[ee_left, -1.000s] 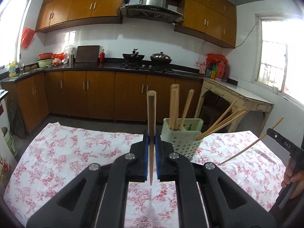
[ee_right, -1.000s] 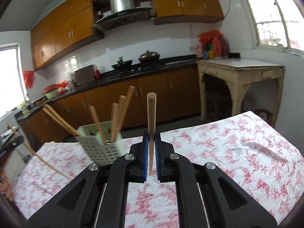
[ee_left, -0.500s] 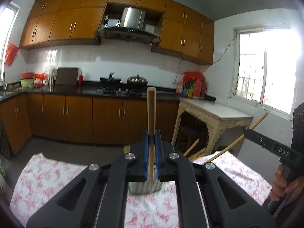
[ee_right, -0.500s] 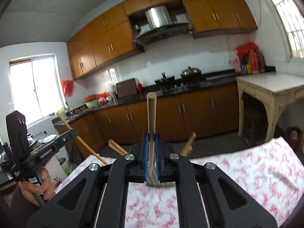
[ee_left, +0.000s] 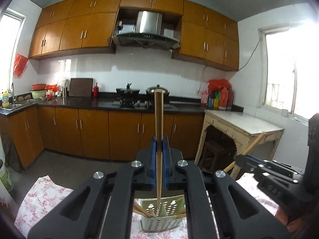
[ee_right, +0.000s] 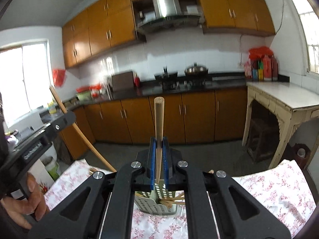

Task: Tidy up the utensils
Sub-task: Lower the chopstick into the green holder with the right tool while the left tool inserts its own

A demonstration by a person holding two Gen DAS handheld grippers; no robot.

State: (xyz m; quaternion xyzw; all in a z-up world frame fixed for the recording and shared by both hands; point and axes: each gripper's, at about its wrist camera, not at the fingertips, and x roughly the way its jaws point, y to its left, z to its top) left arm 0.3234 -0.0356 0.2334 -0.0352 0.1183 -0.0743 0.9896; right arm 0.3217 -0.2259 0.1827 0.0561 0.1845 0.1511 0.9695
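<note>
Left hand-held gripper (ee_left: 159,149): we see its blue pads clamped on one wooden chopstick (ee_left: 159,117), held upright, thick end up, thin tip pointing down toward the holder.
Right hand-held gripper (ee_right: 159,151): likewise closed on a second chopstick (ee_right: 159,117), upright, thin tip down.
Holder (ee_left: 159,222): pale perforated utensil basket, standing on the bench (ee_left: 42,195) under a floral cloth; in both wrist views it sits directly below the jaws.
Holder contents: several chopsticks (ee_left: 142,211) already lean inside it; we cannot count them, as the gripper bodies hide most of the rim.
Tip-to-holder relation: in the left view the held tip overlaps the basket opening; whether it is inside or above the rim we cannot tell. In the right view the tip looks just above the rim.
Bench surface: no loose chopsticks on the visible cloth; much of it is hidden.
Done (our judgement): most of the set is in the holder.
Left (our judgement): these two sticks remain to be lowered in and released; anything lying out of view is unknown.
Caution: both grippers crowd one small opening, and the right-hand stick shows close beside us in the left view, so we would insert them one at a time.
</note>
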